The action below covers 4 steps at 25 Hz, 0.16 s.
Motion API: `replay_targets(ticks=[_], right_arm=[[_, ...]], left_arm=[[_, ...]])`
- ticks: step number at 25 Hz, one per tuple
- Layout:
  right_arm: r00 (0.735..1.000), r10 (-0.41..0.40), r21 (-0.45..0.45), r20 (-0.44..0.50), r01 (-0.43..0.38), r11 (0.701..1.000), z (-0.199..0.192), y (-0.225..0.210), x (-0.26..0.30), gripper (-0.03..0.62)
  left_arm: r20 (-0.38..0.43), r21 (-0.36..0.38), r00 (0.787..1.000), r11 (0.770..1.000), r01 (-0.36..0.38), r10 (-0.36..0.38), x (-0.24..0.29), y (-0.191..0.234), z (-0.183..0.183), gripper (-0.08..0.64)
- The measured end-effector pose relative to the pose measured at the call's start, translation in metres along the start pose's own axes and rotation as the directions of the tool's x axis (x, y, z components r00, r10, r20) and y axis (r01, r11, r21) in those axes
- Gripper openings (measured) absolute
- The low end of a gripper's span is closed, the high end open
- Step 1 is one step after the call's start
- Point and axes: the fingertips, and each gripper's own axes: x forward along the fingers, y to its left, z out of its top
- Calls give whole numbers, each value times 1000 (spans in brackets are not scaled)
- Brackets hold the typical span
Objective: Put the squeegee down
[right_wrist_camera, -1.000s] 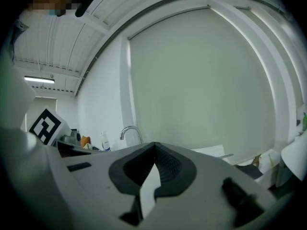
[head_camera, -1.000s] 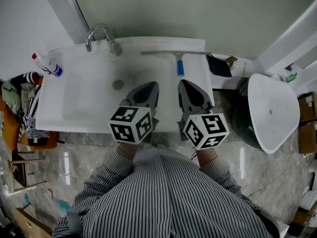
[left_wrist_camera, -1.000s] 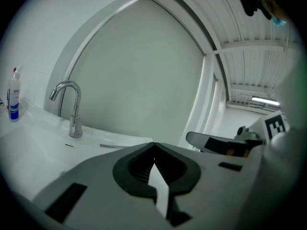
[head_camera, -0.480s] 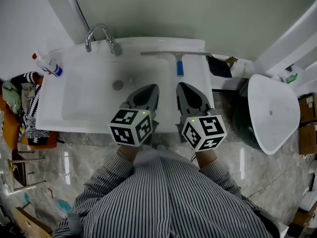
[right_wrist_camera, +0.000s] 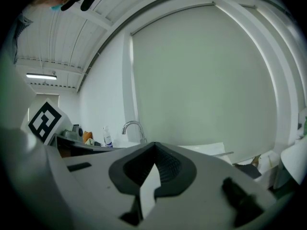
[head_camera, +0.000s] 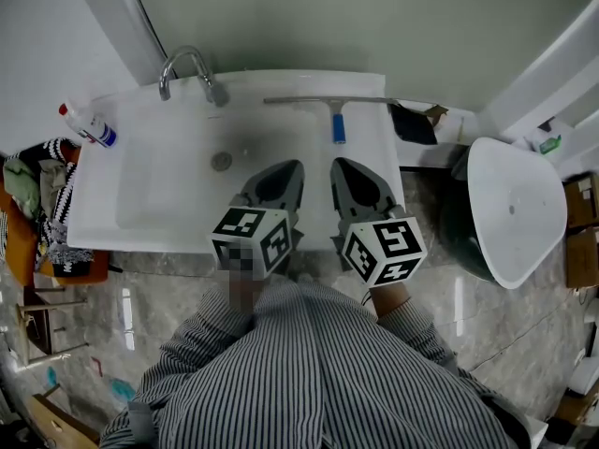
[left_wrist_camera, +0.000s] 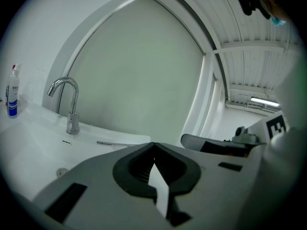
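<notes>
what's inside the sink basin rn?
Only the drain shows inside the sink. The squeegee lies on the back rim, not inside. The left gripper and right gripper hide the front right part.

Shows only a slight closing of the gap between the left gripper point(head_camera: 291, 166) and the right gripper point(head_camera: 340, 163) above the front edge of the sink point(head_camera: 159, 236), the right gripper edged marginally toward the left one.

Soft, even light keeps the white sink point(head_camera: 140, 195) bright and almost shadowless; glare streaks the glossy floor point(head_camera: 124, 311) at lower left. Gripper views: fisheye bending, black corners, a glowing ceiling lamp point(left_wrist_camera: 263, 101), and the left gripper point(left_wrist_camera: 153, 145) and right gripper point(right_wrist_camera: 154, 145) blurred in the foreground.
</notes>
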Motion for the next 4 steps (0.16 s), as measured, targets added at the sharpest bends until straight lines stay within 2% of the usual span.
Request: replay_targets(ticks=[4], right_arm=[[1000, -12, 2, -19, 12, 1000, -4, -1, 1, 15]], left_arm=[[-3, -4, 1000, 1000, 2, -2, 0, 1, -1, 12]])
